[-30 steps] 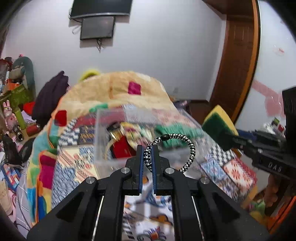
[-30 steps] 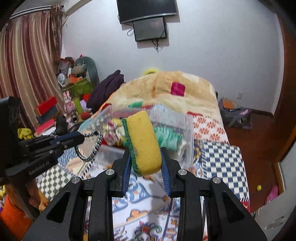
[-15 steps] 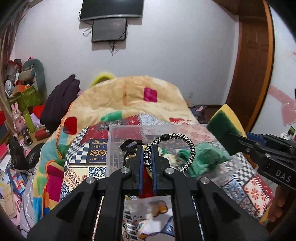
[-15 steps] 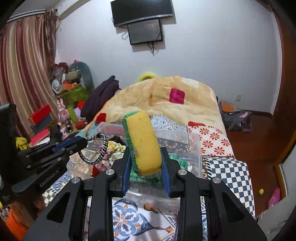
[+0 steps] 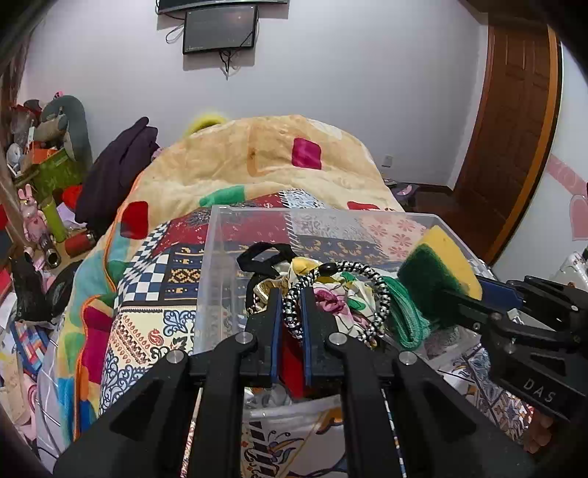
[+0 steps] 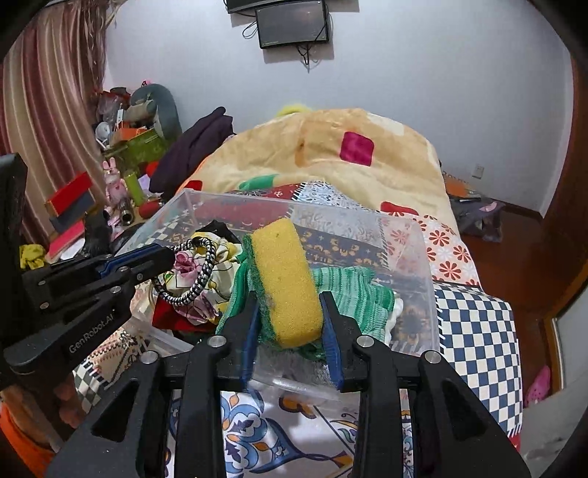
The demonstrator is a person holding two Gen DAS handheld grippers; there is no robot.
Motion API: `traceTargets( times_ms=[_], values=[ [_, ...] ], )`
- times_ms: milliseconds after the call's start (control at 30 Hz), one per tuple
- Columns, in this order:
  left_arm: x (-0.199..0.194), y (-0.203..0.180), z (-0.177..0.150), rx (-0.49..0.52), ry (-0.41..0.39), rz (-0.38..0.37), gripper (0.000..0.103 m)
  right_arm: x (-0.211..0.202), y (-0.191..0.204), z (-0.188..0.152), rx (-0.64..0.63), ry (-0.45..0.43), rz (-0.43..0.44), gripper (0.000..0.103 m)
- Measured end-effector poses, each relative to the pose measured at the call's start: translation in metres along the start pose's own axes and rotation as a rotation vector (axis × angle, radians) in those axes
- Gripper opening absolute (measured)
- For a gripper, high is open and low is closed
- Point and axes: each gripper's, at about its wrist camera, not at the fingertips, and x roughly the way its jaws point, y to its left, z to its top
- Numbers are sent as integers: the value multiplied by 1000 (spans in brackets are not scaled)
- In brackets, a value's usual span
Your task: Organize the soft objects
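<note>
My left gripper [image 5: 292, 299] is shut on a black-and-white braided hair tie [image 5: 371, 279] and holds it over a clear plastic bin [image 5: 220, 235] on the bed. My right gripper [image 6: 288, 305] is shut on a yellow sponge with a green scouring side [image 6: 283, 279], held above the bin's near right part. The sponge also shows in the left wrist view [image 5: 437, 268], and the hair tie in the right wrist view [image 6: 191, 275]. The bin holds a floral cloth [image 5: 341, 298], a green knitted cloth [image 6: 352, 298], a red item [image 6: 169, 316] and a black band [image 5: 264, 257].
The bin [image 6: 422, 264] sits on a patchwork bedspread [image 6: 474, 320] with a beige blanket [image 5: 257, 154] heaped behind it. Cluttered shelves and toys [image 5: 44, 154] stand at the left. A wooden door [image 5: 511, 139] is at the right and a screen [image 5: 220, 27] hangs on the far wall.
Both grippers have moved forward and down toward the bin, which now looms larger. The sponge and hair tie now hang over its contents. Both grips are unchanged.
</note>
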Motion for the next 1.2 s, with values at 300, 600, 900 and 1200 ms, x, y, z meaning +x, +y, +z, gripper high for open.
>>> traceTargets(
  times_ms=[300,600,900,1200],
  values=[
    [-30,3,-1,-9,-65,-22,40,-21,-3,-3,-6,-34,-9,53],
    [-107,-11,5,31,-220,-78,40,-96,1,7,-15,-219,15,53],
    [-169,-27,-5,61,-354,-86,71,-150,12,-2,-8,-361,36,68],
    [-185,-26,-16,47,-399,-93,93,-162,15,-13,-14,-431,8,88]
  ],
)
